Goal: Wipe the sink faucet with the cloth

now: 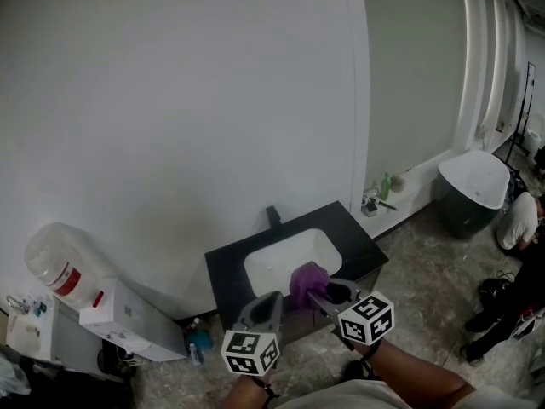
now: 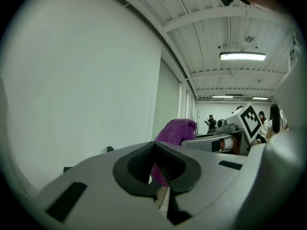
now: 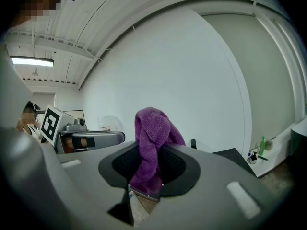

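So the right gripper (image 1: 328, 293) is pinched tight on the purple cloth (image 1: 308, 279) over the front edge of the sink (image 1: 271, 267); the left gripper (image 1: 269, 302) is closed on nothing. The faucet (image 1: 273, 216) is at the sink's back rim, so probably best to lead with the loose bunch, not the jaws.

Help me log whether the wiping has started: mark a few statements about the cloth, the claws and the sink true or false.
1. The purple terry cloth is clamped in the right claw. True.
2. The cloth is pressed against the black faucet. False: it is held apart from the faucet, nearer the sink's front edge.
3. The left claw holds nothing. True: the cloth only shows behind it.
4. The sink is a black basin in a white countertop. False: it is a white rectangular basin set in a black countertop.
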The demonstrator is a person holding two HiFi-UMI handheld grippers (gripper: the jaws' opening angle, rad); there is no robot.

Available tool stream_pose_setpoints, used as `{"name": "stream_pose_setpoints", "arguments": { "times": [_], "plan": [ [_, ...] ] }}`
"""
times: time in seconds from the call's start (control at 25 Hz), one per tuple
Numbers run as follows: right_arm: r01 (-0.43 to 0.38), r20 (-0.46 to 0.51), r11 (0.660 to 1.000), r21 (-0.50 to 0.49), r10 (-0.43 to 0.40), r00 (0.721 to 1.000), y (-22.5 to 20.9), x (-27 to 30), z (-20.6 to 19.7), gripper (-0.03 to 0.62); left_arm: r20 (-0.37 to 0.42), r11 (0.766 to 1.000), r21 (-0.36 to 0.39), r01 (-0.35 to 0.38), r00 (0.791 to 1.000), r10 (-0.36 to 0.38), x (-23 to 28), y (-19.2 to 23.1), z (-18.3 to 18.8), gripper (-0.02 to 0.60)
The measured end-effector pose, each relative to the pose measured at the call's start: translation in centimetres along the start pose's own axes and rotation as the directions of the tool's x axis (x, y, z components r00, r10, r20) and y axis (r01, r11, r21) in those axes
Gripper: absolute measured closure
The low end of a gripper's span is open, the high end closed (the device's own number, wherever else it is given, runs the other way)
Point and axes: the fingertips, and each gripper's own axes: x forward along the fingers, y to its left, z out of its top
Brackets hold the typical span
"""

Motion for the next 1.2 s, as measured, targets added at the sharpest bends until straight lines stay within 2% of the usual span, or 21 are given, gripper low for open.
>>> {"name": "stream_pose_setpoints", "arguments": {
  "times": [0.28, 0.6, 0.76, 0.92, 1.2],
  "plan": [
    [-0.027, -0.028, 1.000, 0.013, 0.028, 0.999, -3.9, 5.2, -0.3, 0.493, -0.018, 1.000, -0.017, -0.026, 1.000, 0.026, 4.4, 4.0, -0.5, 0.575],
    [-0.096, -0.065, 0.994, 0.050, 0.100, 0.993, -15.8, 14.3, 0.2, 0.493, -0.053, 0.994, -0.046, -0.100, 0.994, 0.098, 17.3, 9.9, -0.9, 0.575],
    [-0.140, -0.112, 0.987, 0.076, 0.148, 0.983, -21.5, 18.6, -0.1, 0.493, -0.085, 0.987, -0.080, -0.142, 0.987, 0.135, 24.2, 12.5, -1.2, 0.575],
    [-0.174, -0.171, 0.981, 0.079, 0.186, 0.968, -26.0, 22.8, -1.4, 0.493, -0.109, 0.975, -0.109, -0.192, 0.977, 0.181, 28.9, 14.8, -1.6, 0.575],
    [-0.102, -0.271, 0.994, 0.046, 0.110, 0.956, -31.1, 32.1, -6.7, 0.493, -0.175, 0.949, -0.177, -0.259, 0.958, 0.229, 31.1, 18.9, -4.5, 0.575]
  ]
}}
